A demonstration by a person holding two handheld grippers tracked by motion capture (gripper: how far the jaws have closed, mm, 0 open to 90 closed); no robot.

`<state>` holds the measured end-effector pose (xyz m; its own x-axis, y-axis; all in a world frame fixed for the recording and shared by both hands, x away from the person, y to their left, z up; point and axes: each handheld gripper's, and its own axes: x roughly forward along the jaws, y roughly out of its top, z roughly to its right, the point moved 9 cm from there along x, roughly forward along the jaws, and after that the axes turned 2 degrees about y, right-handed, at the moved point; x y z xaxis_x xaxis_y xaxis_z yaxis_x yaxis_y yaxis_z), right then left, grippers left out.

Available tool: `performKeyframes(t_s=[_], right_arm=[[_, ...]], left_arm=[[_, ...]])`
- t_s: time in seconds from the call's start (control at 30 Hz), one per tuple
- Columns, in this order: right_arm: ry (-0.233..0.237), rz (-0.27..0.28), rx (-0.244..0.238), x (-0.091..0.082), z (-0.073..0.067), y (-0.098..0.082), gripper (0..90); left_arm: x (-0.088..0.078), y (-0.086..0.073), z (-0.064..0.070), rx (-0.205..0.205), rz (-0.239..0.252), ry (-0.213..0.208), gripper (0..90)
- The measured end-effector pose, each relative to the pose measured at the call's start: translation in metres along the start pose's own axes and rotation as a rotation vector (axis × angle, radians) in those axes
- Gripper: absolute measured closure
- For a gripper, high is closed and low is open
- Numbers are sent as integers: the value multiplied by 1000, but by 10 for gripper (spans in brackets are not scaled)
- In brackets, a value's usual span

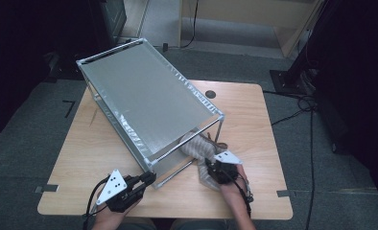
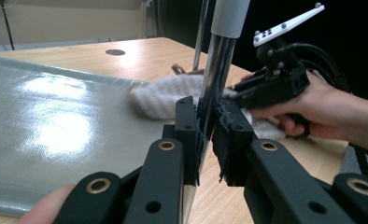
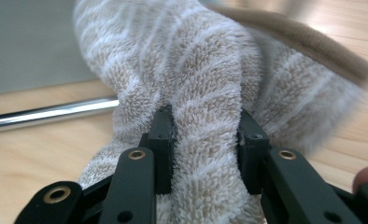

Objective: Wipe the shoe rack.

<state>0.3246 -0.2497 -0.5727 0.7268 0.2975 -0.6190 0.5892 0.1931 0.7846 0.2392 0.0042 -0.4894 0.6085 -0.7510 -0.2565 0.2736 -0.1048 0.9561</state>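
Observation:
A metal-framed rack with a grey fabric panel (image 1: pixel 148 100) lies tilted on the wooden table (image 1: pixel 254 120). My left gripper (image 1: pixel 146 179) is shut on the chrome post (image 2: pixel 219 60) at the rack's near corner, and in the left gripper view its pads (image 2: pixel 187 133) pinch the tube from both sides. A beige striped towel (image 1: pixel 196 148) lies bunched at the rack's near right end, partly under the frame. My right gripper (image 1: pixel 215 168) is shut on a fold of that towel (image 3: pixel 196 70), the fabric bulging between the black pads (image 3: pixel 163 140). The other hand and its gripper (image 2: pixel 240 93) show beyond the post.
A chrome bottom bar (image 3: pixel 46 114) of the rack lies on the tabletop just behind the towel. A round cable hole (image 1: pixel 210 94) sits at the table's far side. Cables (image 1: pixel 297 105) trail across the floor at the right, near a black stand base (image 1: pixel 285 79).

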Motion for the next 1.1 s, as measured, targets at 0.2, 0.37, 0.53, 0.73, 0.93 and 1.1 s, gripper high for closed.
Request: performKeyframes(t_s=[0.2,0.37,0.53,0.73,0.93,1.1], right_arm=[[-92,15,35,-19,43,0,673],[-155,162,197,-44,74,22,677],[-101,345,228,-69,63,69,677],[-36,499,193,-110,39,121,676],[93,592,123,-140,-3,156,675],[156,533,27,-122,-50,163,671]], left_arm=[[0,0,0,-1,-1,3,809],[-1,0,-1,-5,-1,4,809],[-1,-1,-1,-8,1,10,808],[-1,-2,0,-11,4,17,803],[4,-15,-3,-26,-47,33,765],[7,-21,-2,-19,-50,41,799]])
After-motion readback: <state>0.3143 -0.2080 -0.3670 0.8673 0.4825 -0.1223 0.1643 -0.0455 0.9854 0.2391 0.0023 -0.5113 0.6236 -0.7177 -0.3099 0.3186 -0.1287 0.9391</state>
